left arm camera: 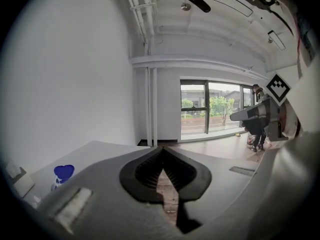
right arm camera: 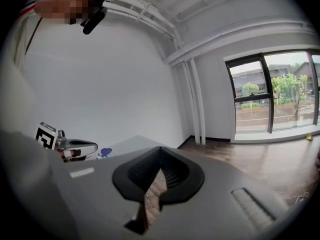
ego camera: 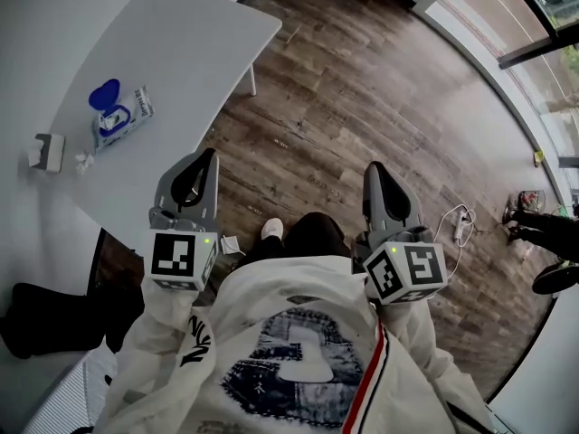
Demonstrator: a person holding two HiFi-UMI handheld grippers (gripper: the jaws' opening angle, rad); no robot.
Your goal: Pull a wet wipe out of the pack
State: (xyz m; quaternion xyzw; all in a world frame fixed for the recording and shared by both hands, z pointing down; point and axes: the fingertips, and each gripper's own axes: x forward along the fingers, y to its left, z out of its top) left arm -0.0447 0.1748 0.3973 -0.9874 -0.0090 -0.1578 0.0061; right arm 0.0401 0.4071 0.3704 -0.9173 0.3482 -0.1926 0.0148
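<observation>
The wet wipe pack (ego camera: 120,116) lies on the white table (ego camera: 181,34) at the upper left of the head view, its blue lid flipped open. It shows small and low at the left in the left gripper view (left arm camera: 62,176), and its lid peeks out in the right gripper view (right arm camera: 106,152). My left gripper (ego camera: 210,155) is shut and empty, held over the table's near edge, well short of the pack. My right gripper (ego camera: 374,170) hangs over the wooden floor to the right, its jaws together with nothing between them.
A small white box (ego camera: 47,152) and a crumpled white scrap (ego camera: 83,161) lie left of the pack. A power strip with cable (ego camera: 461,227) lies on the floor. A person (ego camera: 543,229) stands at the far right by the windows. A dark bag (ego camera: 45,319) sits low left.
</observation>
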